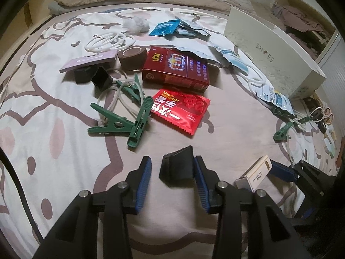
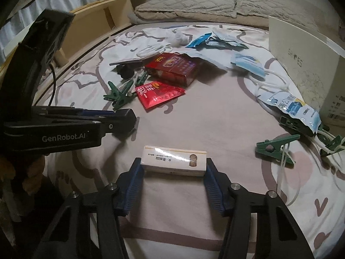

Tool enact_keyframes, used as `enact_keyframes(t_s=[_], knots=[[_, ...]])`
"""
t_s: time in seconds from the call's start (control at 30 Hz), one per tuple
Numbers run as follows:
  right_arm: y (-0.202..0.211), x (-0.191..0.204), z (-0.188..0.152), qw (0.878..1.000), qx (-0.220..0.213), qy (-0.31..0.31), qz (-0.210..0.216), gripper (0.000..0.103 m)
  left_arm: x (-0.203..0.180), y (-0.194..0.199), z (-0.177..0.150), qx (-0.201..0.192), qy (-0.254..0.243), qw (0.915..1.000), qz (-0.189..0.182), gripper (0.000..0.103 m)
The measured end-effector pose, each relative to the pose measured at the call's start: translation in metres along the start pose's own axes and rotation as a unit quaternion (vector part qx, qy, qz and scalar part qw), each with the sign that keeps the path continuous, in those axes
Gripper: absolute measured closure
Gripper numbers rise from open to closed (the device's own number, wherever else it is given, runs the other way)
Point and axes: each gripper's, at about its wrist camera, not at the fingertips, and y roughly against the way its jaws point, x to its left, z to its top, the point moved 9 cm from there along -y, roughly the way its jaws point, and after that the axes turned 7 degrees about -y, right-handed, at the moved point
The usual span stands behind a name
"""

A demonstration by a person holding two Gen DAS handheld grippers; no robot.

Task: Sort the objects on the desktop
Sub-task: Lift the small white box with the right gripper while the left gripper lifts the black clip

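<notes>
Your right gripper (image 2: 174,168) holds a small white matchbox (image 2: 173,161) by its two ends, with the blue jaws pressed on both sides. The box sits low over the bed sheet (image 2: 215,118), near you. In the left wrist view you can see the same matchbox (image 1: 253,173) off to your right, with a blue finger behind it.

Your left gripper (image 1: 172,170) has its jaws open. A small black cap (image 1: 177,165) sits between them and leans on the right blue pad (image 1: 201,185). The left pad is apart from it. You cannot tell if the cap is lying on the sheet or held up.

Past your left gripper lies a red glove packet (image 1: 181,111), flat on the sheet. Just left of it are green clothes pegs (image 1: 127,120) in a small heap, tangled with a white cord (image 1: 112,99). Behind the packet is a red box (image 1: 175,69). Left of the box stands a brown tape roll (image 1: 132,57), and near that are two more black caps (image 1: 92,75) and a thin purple card (image 1: 90,61).

Farther back you see white rings (image 1: 107,41), a white fluffy ball (image 1: 137,23) and blue packets (image 1: 166,28).

On your right a big white shoe box (image 1: 271,54) stands on its side. Near it lie a blue and white packet (image 2: 291,108) and another green peg (image 2: 276,145), with more white cord around them.

A tan pillow (image 2: 194,2) lies at the head of the bed.
</notes>
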Motion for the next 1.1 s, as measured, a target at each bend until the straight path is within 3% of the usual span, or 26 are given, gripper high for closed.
enact_keyframes(t_s=[0.33,0.5,0.7,1.1], knots=[[0.002,0.001,0.003,1.000,0.002,-0.010,0.013,0.047,-0.001,0.001,0.003,-0.006,0.004,1.0000,-0.004,0.064],[0.001,0.000,0.004,1.000,0.004,-0.015,0.016,0.047,-0.006,0.005,0.006,-0.018,-0.006,0.9998,-0.006,0.076],[0.002,-0.005,0.007,1.000,-0.001,-0.026,0.016,0.046,-0.010,0.011,0.010,-0.035,-0.012,0.9993,-0.011,0.078],[0.027,-0.025,0.033,0.997,-0.050,-0.057,0.014,0.047,-0.013,0.021,0.017,-0.059,-0.019,0.9981,-0.006,0.078]])
